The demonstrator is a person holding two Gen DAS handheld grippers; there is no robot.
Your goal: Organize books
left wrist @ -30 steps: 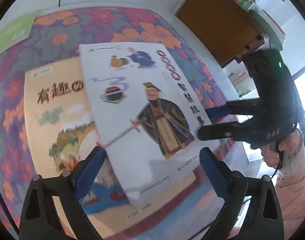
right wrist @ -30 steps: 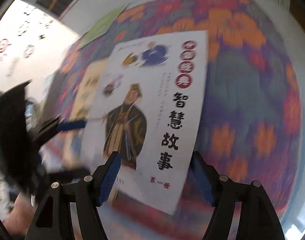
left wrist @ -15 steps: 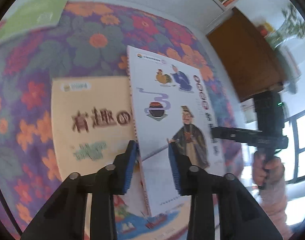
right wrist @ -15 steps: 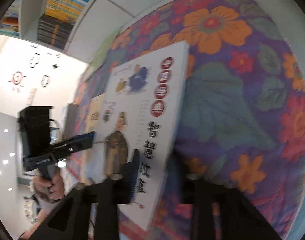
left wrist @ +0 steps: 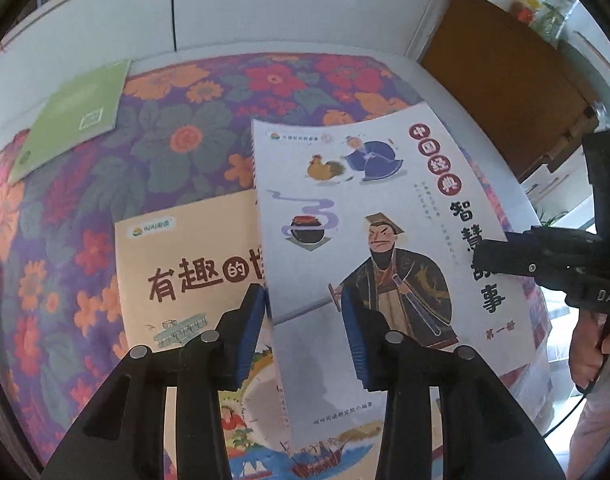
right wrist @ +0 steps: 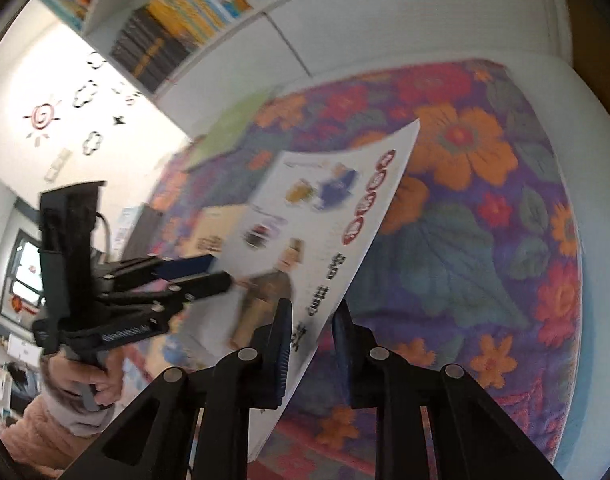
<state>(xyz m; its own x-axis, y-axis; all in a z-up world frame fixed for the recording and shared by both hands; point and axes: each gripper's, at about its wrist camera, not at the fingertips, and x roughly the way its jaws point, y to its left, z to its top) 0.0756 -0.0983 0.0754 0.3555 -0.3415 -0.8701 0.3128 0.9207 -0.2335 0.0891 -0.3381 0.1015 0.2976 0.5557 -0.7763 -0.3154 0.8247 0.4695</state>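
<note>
1. My left gripper point(left wrist: 303, 334) has its blue pads on either side of the left edge of the white storybook point(left wrist: 385, 248), one pad over the cover and one under it. Its jaws are opening a little at this moment, yet the book's edge sits between them and the pads look to be on it.
2. My right gripper point(right wrist: 311, 344) is clamped on the opposite, right edge of the same white storybook point(right wrist: 321, 240); from its own camera the cover runs between the two pads, which press on it from both sides.
3. The white storybook is lifted and tilted above the table, its far corner raised, held between my two grippers.
4. Beneath it lies the tan picture book point(left wrist: 185, 272), flat on the flowered tablecloth point(left wrist: 177, 148), its right part covered by the white book.
5. A thin green booklet point(left wrist: 71, 118) lies at the far left of the tablecloth, well apart from the other two books.
6. In the left camera my right hand point(left wrist: 593, 344) grips the right tool's handle at the far right; in the right camera my left hand point(right wrist: 85, 380) holds the left tool.
7. Shelves of books point(right wrist: 177, 16) stand behind the table against the wall.
</note>
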